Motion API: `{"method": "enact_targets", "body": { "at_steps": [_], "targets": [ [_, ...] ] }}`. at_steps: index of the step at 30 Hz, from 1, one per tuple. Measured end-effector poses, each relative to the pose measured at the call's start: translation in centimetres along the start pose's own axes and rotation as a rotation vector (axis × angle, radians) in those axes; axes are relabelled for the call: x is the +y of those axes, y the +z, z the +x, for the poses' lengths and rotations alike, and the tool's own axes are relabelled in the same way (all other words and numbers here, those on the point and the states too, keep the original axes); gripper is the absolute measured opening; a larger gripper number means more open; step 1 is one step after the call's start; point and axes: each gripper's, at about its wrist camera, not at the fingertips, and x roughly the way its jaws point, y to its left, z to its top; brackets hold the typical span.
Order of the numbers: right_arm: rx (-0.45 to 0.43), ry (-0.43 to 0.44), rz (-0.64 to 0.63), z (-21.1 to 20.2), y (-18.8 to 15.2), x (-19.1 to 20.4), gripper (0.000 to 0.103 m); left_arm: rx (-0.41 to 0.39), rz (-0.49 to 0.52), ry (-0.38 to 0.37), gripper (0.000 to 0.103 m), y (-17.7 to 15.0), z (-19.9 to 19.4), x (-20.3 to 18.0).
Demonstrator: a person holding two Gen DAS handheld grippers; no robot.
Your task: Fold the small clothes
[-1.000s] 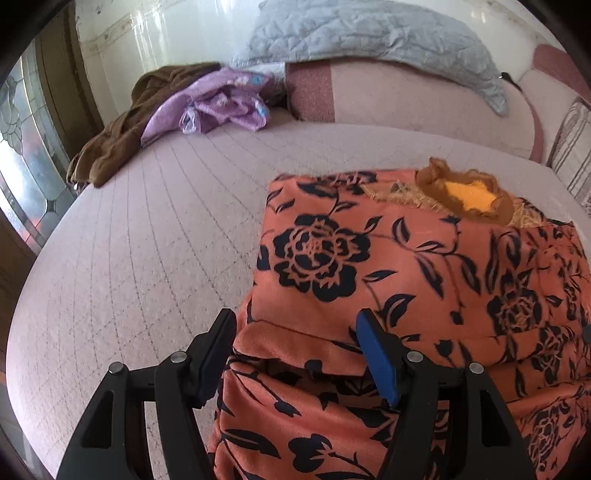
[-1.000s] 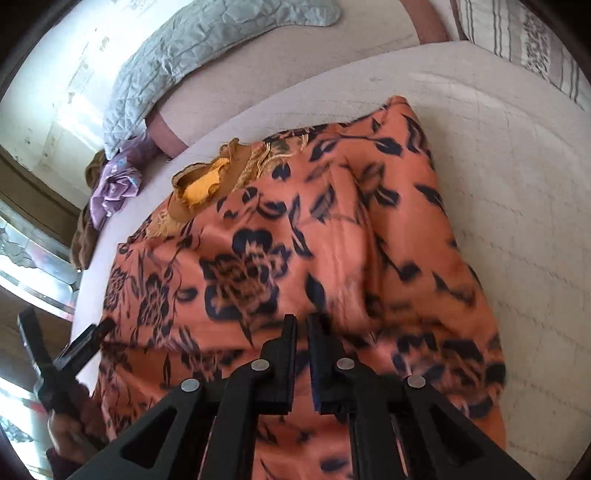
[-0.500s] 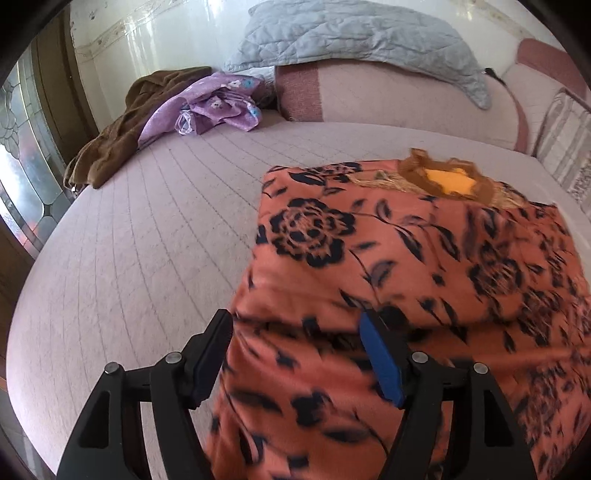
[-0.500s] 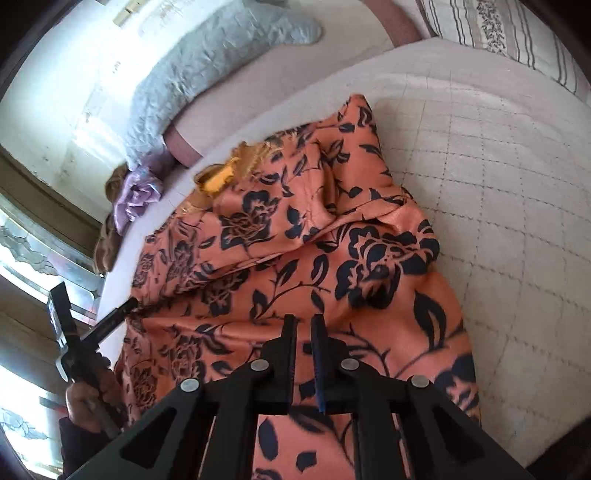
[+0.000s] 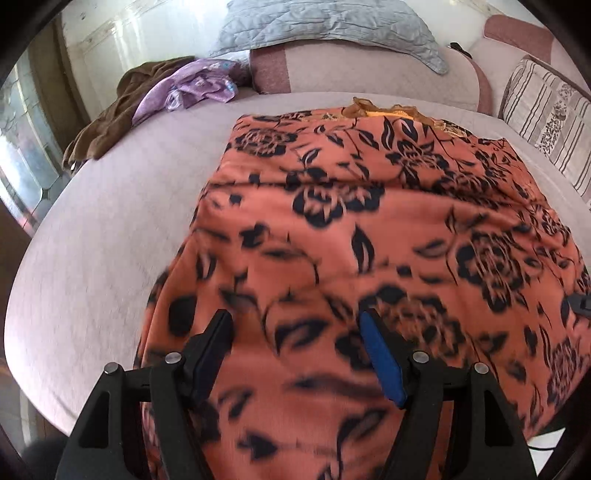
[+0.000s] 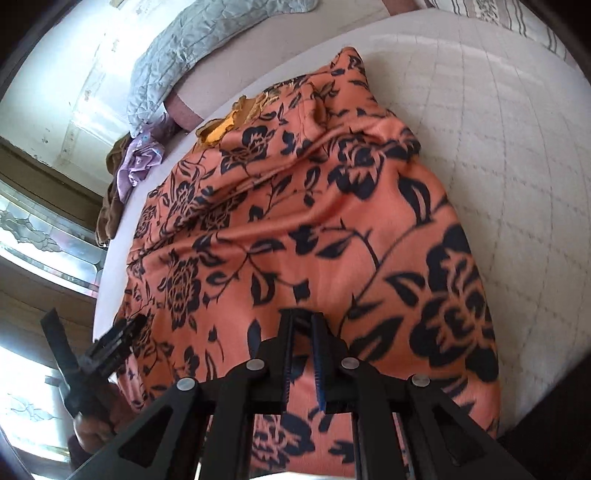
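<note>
I see bare bedspread (image 5: 110, 240) left of the orange floral garment (image 5: 369, 221) and open quilt to its right; a brown-and-purple clothes heap (image 5: 155, 96) crowds beyond its far-left corner, a striped pillow (image 5: 546, 110) its far right

Orange garment (image 5: 369, 229) with black floral print spread across bed (image 5: 110, 236), covering middle and right side, near part hanging over near edge and blurred. Yellow-orange neckline trim (image 5: 384, 110) at garment's far end, toward headboard side. Left gripper (image 5: 295, 332) low in frame, jaws wide apart over near part of fabric (blue pad on right finger, nothing pinched between). Brown cloth (image 5: 110, 122) and purple cloth (image 5: 188, 90) piled at far left corner of bed, touching each other, well apart from garment. Grey quilted pillow (image 5: 332, 26) lying on pink headboard cushion (image 5: 362, 70) along far edge. Striped pillow (image 5: 546, 110) at far right corner.
</note>
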Motion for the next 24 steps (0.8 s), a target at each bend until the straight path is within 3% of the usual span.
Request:
{"method": "enact_targets", "body": {
  "at_steps": [8,12,14,15,16,21,24],
  "targets": [
    [0.063,0.017,-0.051,-0.6,-1.1,0.4,0.013,0.066,-0.141,-0.038,0.073,-1.8,-2.5,2.5],
    [0.029,0.082,-0.025,-2.2,-0.6,-0.1,0.018,0.054,-0.236,0.011,0.073,-1.1,-4.9,5.9],
    [-0.026,0.101,0.000,-3.3,-0.1,-0.5,0.032,0.066,-0.274,0.037,0.074,-0.5,-5.5,7.9],
    [-0.058,0.101,0.019,-4.0,0.2,-0.9,0.049,0.084,-0.295,0.046,0.075,-0.3,-5.5,9.0],
    [-0.086,0.097,0.039,-4.6,0.5,-1.4,0.074,0.104,-0.318,0.048,0.075,-0.3,-5.3,10.0],
    [-0.147,0.101,0.120,-6.2,1.3,-3.3,0.077,0.200,-0.390,0.036,0.075,-0.9,-4.4,13.1],
    [-0.156,0.078,0.137,-6.7,1.5,-4.4,0.077,0.198,-0.368,-0.008,0.071,-1.2,-4.5,12.8]
  ]
}}
